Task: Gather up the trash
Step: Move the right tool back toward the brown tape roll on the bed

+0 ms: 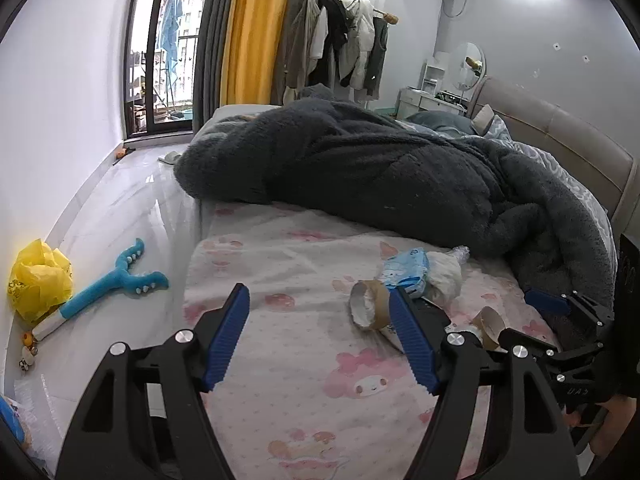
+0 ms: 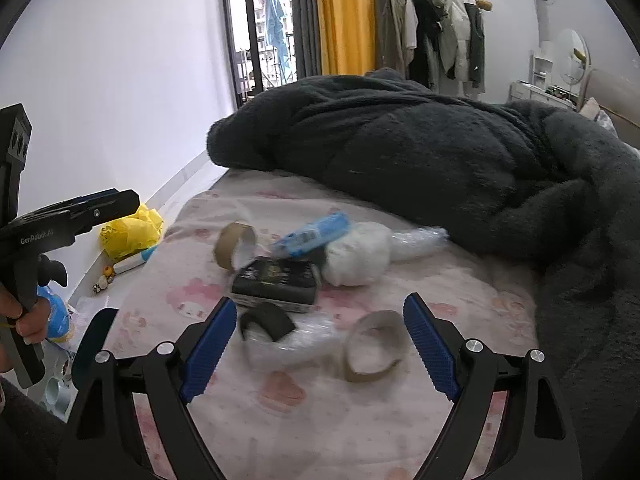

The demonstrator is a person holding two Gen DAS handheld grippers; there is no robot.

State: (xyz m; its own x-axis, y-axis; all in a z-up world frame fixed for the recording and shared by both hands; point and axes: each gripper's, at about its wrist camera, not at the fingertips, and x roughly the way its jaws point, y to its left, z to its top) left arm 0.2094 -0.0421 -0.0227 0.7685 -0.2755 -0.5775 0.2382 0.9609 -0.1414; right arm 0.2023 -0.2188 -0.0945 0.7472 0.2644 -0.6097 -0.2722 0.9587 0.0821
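Both grippers, left (image 1: pixel 320 312) and right (image 2: pixel 320 322), are hanging spread wide and empty over the bed (image 2: pixel 304 412), with a cardboard ring (image 2: pixel 374 348) sitting at 1 o'clock between the right one's fingers.

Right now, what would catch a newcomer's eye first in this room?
A dark fluffy blanket is heaped across the far half of the bed. On the pink sheet in front of it lies litter: cardboard rings, a black box, a blue packet. A yellow bag sits on the floor beside the bed.
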